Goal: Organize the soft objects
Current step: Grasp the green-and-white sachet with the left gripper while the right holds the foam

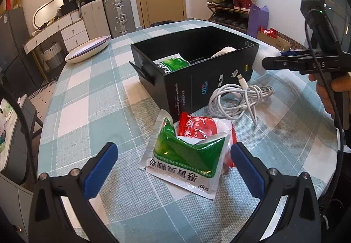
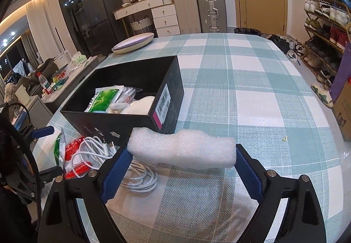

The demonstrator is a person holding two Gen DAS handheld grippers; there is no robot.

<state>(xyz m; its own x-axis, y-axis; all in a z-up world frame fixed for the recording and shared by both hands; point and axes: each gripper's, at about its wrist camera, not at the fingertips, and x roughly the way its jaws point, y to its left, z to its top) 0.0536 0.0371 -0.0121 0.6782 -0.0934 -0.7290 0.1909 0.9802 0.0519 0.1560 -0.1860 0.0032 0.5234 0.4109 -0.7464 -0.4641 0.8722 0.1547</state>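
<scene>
1. We hold the white foam piece (image 2: 182, 148) in the right gripper (image 2: 182, 155), its jaws pinching the foam by its two ends, lifted clear of the bench (image 2: 252, 94) and just beside the near corner of the black box (image 2: 166, 98).
2. We judge the step in hand to be carrying the foam over the box rim and dropping it inside, where a green sachet (image 2: 103, 98) and some white soft things already lie.
3. We should raise the foam above the wall before moving across, since its far edge sits close to the corner and could snag.
4. We aim for the free space toward the box's near end, then part the jaws only once the foam is well within the walls.
5. The left gripper (image 1: 174, 153) hovers with jaws spread around the green packet (image 1: 188, 153), which lies on the bench over a red packet (image 1: 197, 124); we keep it apart from the white cable (image 1: 239, 98).
</scene>
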